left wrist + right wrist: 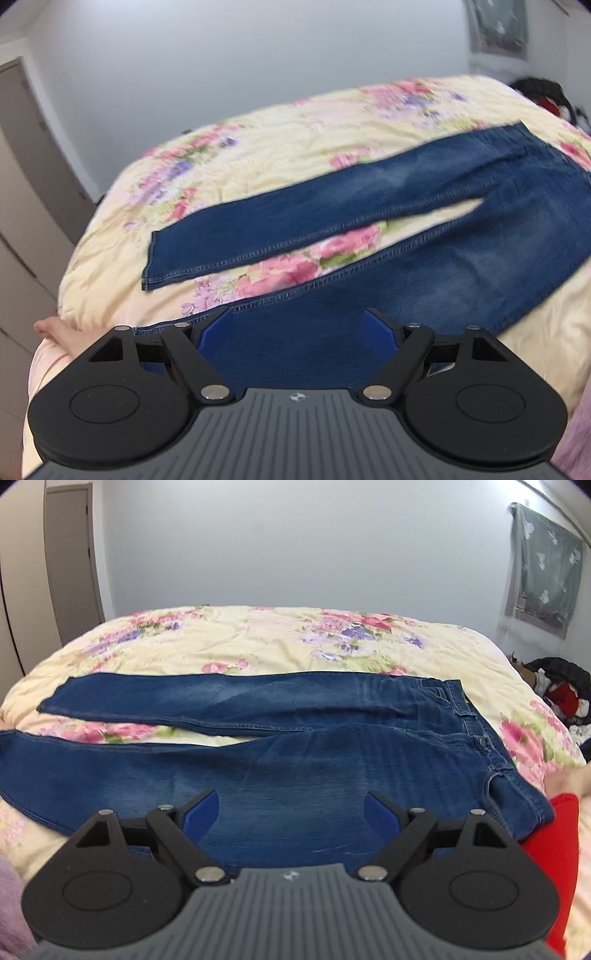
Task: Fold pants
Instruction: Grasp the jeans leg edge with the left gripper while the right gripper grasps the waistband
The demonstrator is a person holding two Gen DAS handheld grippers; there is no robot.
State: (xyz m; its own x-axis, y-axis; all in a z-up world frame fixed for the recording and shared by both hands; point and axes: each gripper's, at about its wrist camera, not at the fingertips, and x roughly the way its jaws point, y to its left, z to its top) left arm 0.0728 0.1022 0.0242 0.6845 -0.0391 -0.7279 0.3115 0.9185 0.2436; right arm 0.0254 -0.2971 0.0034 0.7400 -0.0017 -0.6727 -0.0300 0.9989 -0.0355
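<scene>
A pair of blue denim pants point(295, 753) lies flat on the floral bedspread point(258, 638), legs spread in a narrow V, waistband to the right, leg ends to the left. It also shows in the left wrist view point(369, 206). My left gripper point(299, 325) is open and empty, just above the near leg close to its lower end. My right gripper point(291, 808) is open and empty, above the near leg's thigh, left of the waistband point(476, 731).
A pile of dark and red clothes point(561, 694) lies off the bed's right side. A red cloth point(554, 849) sits by the near right edge. A door and wardrobe point(70, 554) stand at the left. A wall hanging point(543, 568) is at the right.
</scene>
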